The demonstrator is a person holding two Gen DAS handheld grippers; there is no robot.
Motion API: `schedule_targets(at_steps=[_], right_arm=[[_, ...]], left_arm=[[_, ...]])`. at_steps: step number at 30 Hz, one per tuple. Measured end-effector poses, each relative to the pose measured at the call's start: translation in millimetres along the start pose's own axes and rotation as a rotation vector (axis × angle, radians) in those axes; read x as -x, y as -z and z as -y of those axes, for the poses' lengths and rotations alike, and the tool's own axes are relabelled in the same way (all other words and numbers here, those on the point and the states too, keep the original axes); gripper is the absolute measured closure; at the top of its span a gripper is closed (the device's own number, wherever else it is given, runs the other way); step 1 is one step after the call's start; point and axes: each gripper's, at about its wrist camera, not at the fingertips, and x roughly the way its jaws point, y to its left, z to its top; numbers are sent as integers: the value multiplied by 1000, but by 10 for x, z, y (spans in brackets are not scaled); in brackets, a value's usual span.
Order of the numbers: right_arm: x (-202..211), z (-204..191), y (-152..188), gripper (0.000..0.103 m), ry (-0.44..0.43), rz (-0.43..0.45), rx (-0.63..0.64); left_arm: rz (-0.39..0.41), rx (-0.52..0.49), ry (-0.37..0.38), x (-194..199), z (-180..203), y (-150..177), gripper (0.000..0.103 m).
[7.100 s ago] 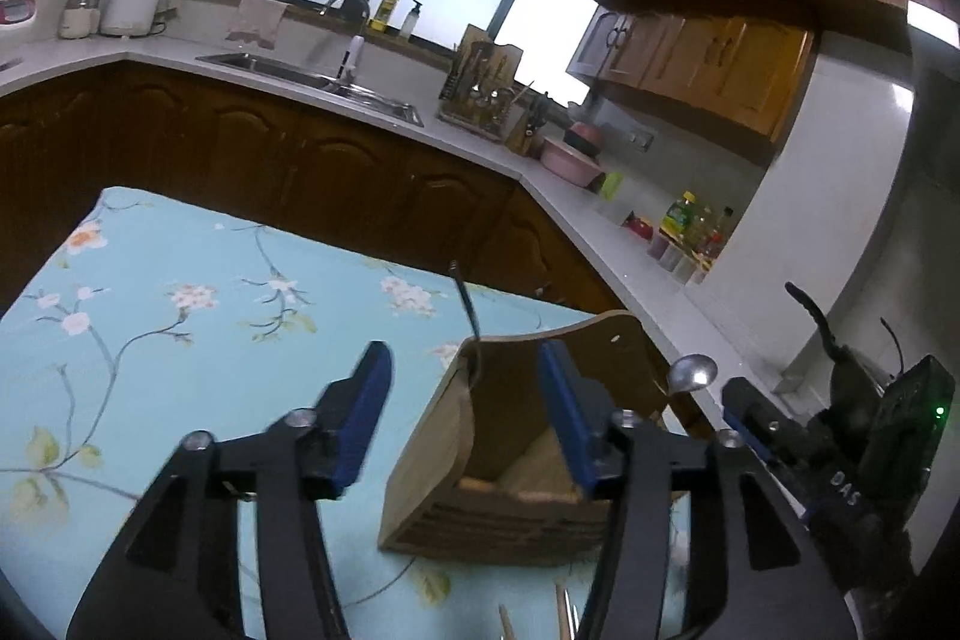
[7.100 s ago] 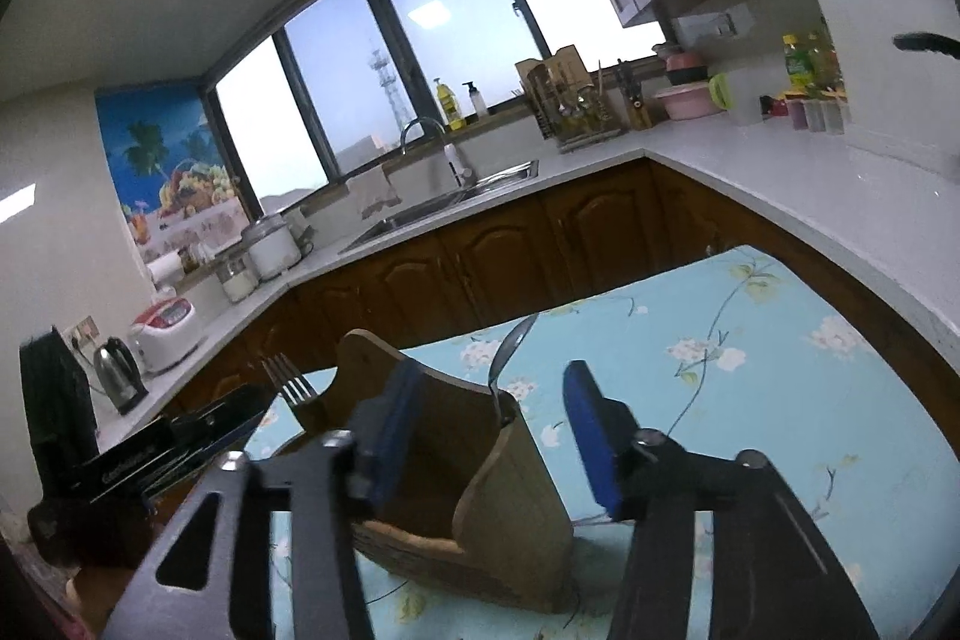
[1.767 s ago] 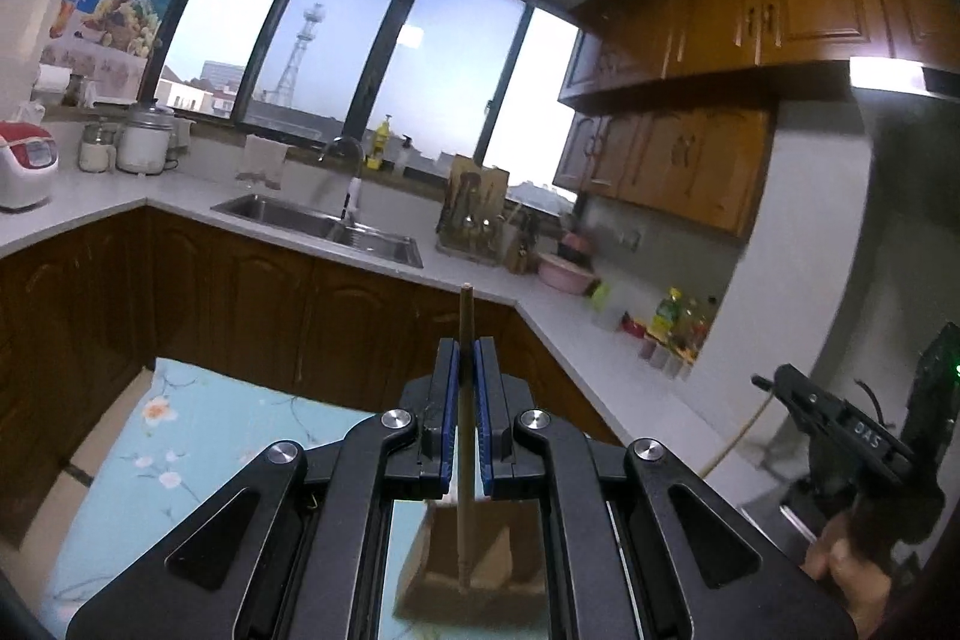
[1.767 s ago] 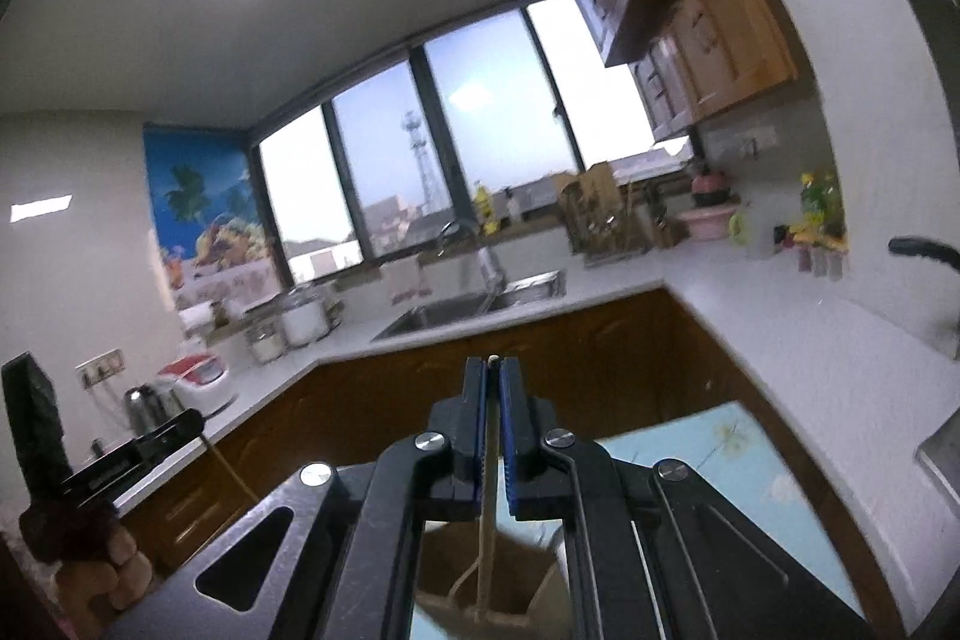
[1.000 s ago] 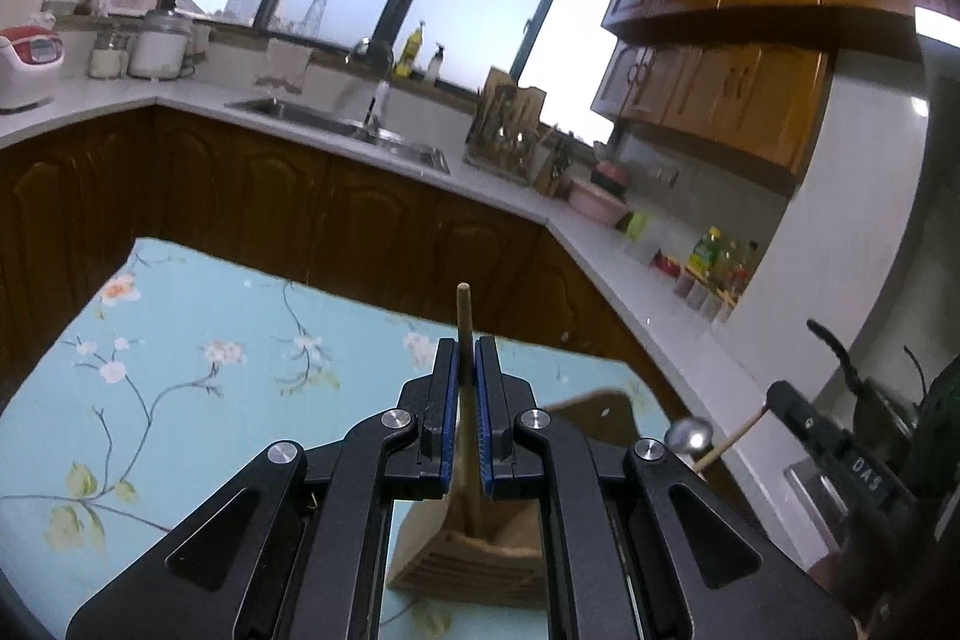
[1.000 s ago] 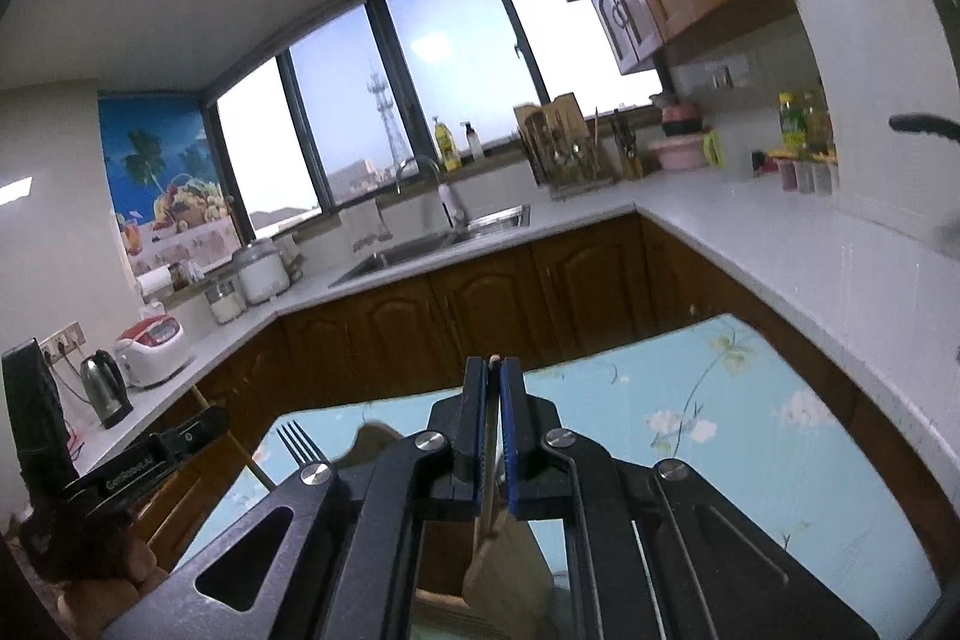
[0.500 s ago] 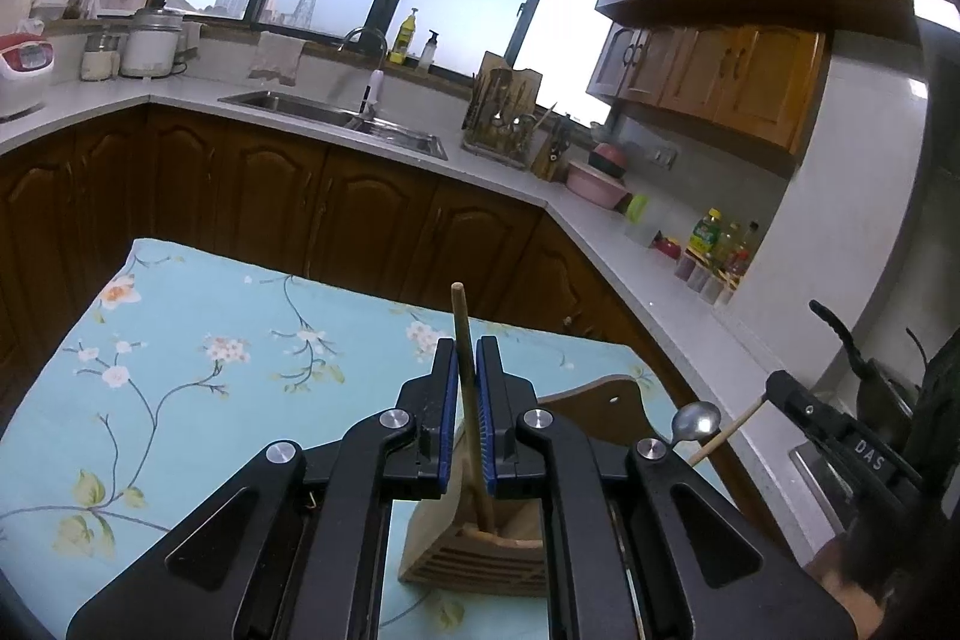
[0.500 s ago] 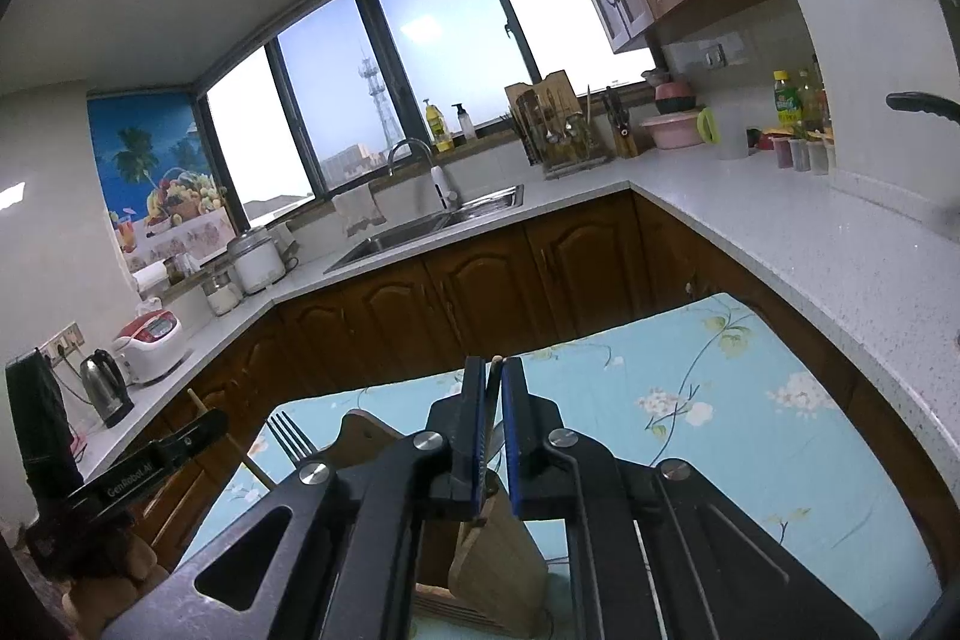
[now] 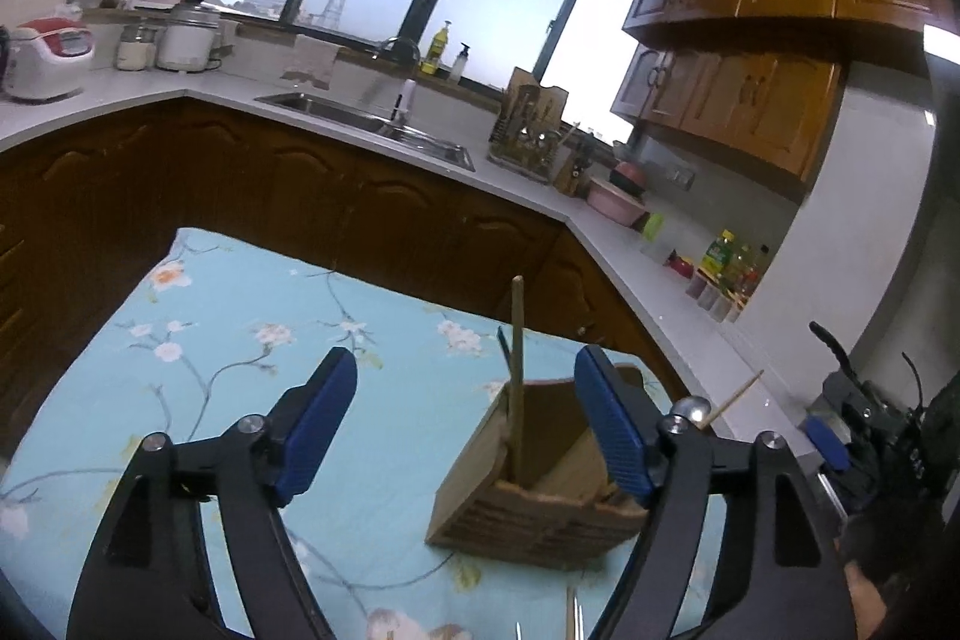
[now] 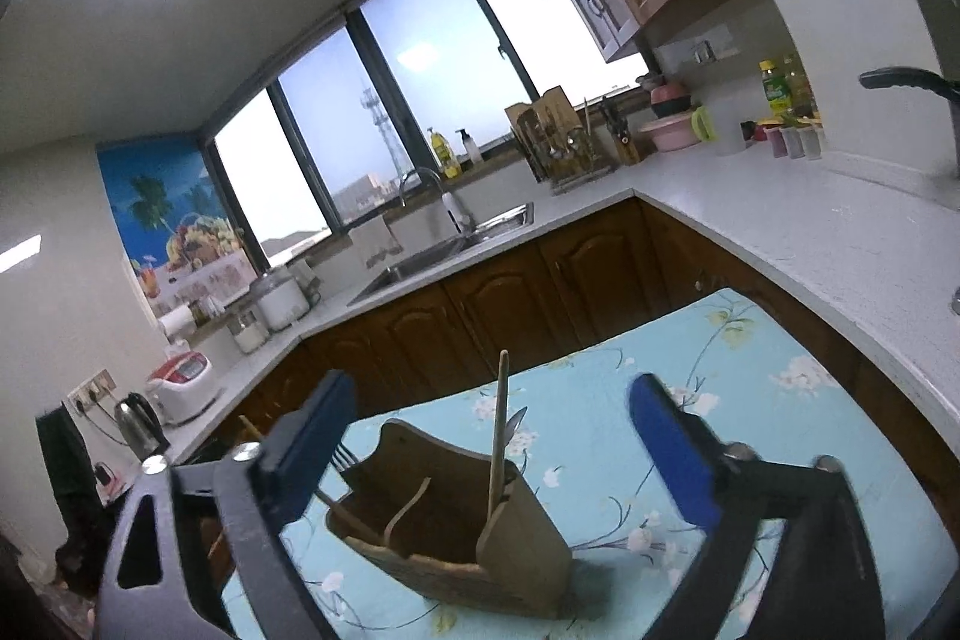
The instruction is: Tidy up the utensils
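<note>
The wooden holder (image 9: 540,484) stands on the flowery cloth (image 9: 240,340). A chopstick (image 9: 516,376) already stands in it, with a fork (image 10: 342,457) too. Both the left gripper (image 9: 462,430) and right gripper (image 10: 489,451) are opening, empty. More thin sticks (image 9: 573,616) wait near the cloth's edge.

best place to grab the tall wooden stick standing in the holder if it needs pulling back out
Grip the wooden stick on its bare upper shaft, well above the wooden holder rim, coming in from the near side with pads either side. It stands nearly upright, so it should lift straight up.
</note>
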Motion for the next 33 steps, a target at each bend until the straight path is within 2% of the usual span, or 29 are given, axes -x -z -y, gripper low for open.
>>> schedule_targets(at_steps=[2,9,18,27,33], right_arm=[[87,10,30,6,-4,2,-6],[416,38,250,5,-10,-39,-18],[850,241,689,5,37,-107,-55],[1047,364,1132,5,75,-208,-52],[1039,326,1290,5,76,-245,-29]], left_arm=[[-5,8,-8,100,-36,38,20],[-17,1,-19,536,-116,300,18],[-102,6,-63,921,-298,807,18],[-218,-6,-116,968,-412,1309,18],[-288,-20,-135,873,-428,1503,18]])
